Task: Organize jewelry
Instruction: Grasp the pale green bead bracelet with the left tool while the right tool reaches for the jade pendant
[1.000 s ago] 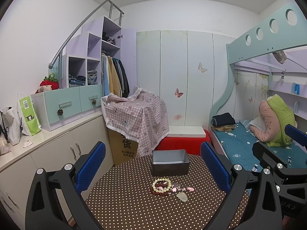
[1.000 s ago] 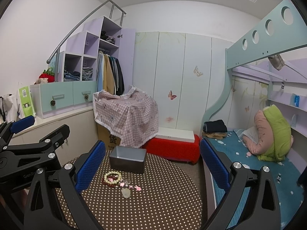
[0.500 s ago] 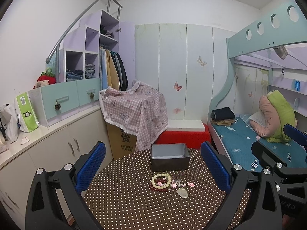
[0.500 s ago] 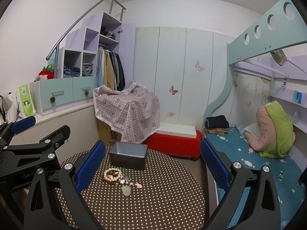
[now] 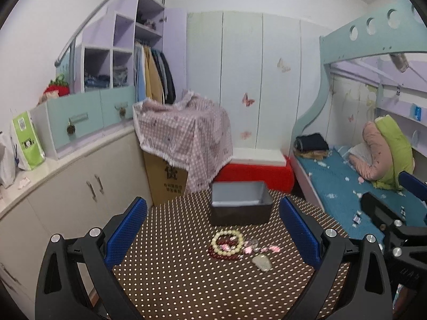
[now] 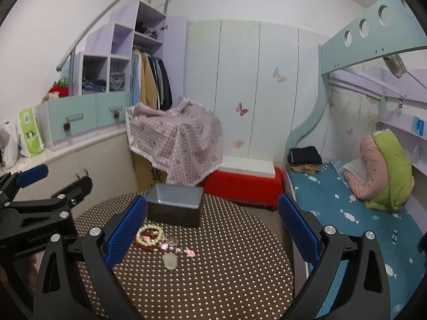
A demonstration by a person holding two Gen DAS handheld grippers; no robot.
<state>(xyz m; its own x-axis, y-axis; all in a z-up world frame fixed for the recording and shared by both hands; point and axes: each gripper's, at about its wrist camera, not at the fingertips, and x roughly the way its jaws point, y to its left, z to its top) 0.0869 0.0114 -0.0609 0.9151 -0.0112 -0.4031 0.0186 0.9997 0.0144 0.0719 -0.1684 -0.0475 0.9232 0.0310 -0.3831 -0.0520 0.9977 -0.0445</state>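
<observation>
A small heap of jewelry lies on the round brown polka-dot table (image 5: pixel 173 288): a cream bead bracelet (image 5: pixel 227 240) over a dark red bead bracelet (image 5: pixel 222 255), pink pieces (image 5: pixel 249 248) and a pale jade pendant (image 5: pixel 262 262). A grey open box (image 5: pixel 240 202) stands just behind them. My left gripper (image 5: pixel 213 229) is open and empty, above the table short of the heap. My right gripper (image 6: pixel 212 229) is open and empty; the bracelets (image 6: pixel 149 236), pendant (image 6: pixel 170 260) and box (image 6: pixel 174 204) lie left of its middle.
A carton under a pink checked cloth (image 5: pixel 184 136) and a red bench (image 5: pixel 256 173) stand behind the table. White cabinets (image 5: pixel 66 186) run along the left. A bunk bed with a teal mattress (image 5: pixel 347 186) is on the right.
Both views have tilted down and drawn closer; the box and jewelry look larger and nearer. Both grippers stay open.
</observation>
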